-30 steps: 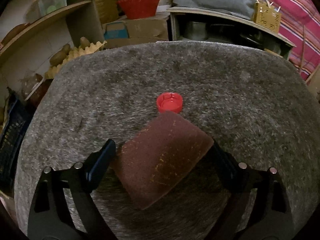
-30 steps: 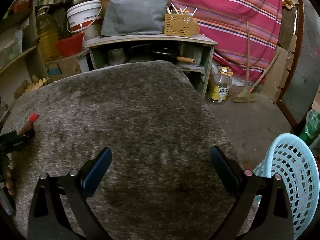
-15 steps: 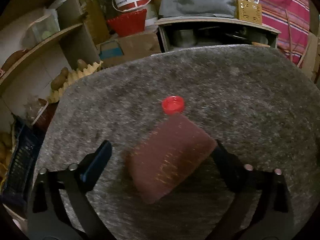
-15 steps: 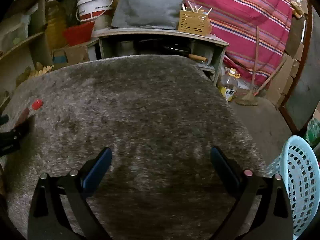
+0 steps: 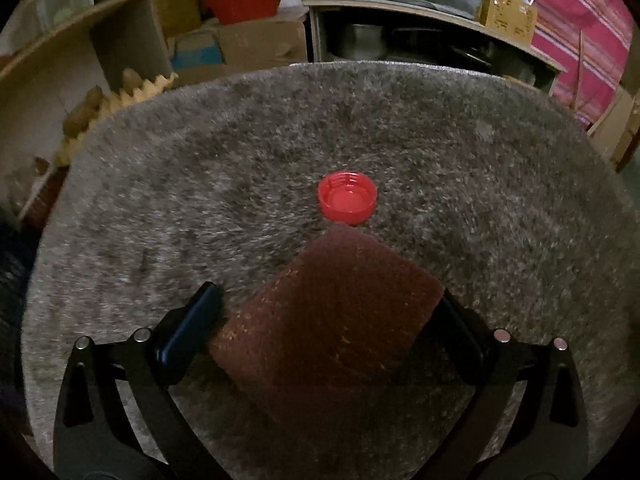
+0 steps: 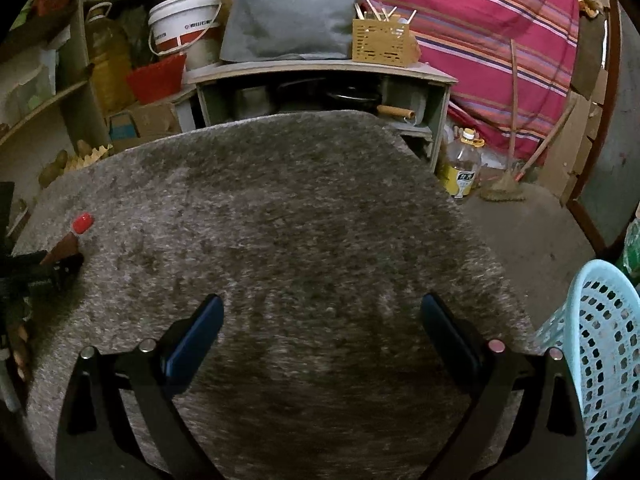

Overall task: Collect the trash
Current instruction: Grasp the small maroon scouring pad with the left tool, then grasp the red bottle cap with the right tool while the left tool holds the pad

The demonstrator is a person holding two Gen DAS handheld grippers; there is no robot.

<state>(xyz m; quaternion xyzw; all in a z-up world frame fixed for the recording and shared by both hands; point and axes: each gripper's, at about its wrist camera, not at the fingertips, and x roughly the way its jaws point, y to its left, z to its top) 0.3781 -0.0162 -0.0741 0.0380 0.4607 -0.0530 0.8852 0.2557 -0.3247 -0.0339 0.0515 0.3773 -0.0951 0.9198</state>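
The left gripper stands at its widest over the grey rug, pointing steeply down. A dark red-brown pad, a flat rectangle lying skewed, fills the gap between its jaws. Its right corner lies against the right jaw and its left corner is just beside the left finger; whether the pads press on it cannot be told, and the pad looks to rest on the rug.

Just beyond the pad's far corner sits a red cap, open side up, on the rug; whether it touches the pad cannot be told.

The right gripper is spread wide over the same rug with nothing between its jaws, only bare pile. From this view the cap and the pad lie far to the left of that gripper, by the rug's left edge, with the left gripper's dark frame at the pad.

To the right of the rug, off its near corner, stands a light blue basket with a perforated wall.

Past the rug's far edge stands a low shelf unit carrying a grey bundle and a small wicker box. Left of it are a white bucket and a red tub. Behind hangs a striped red cloth. A plastic bottle stands on the floor, right of the shelf unit.
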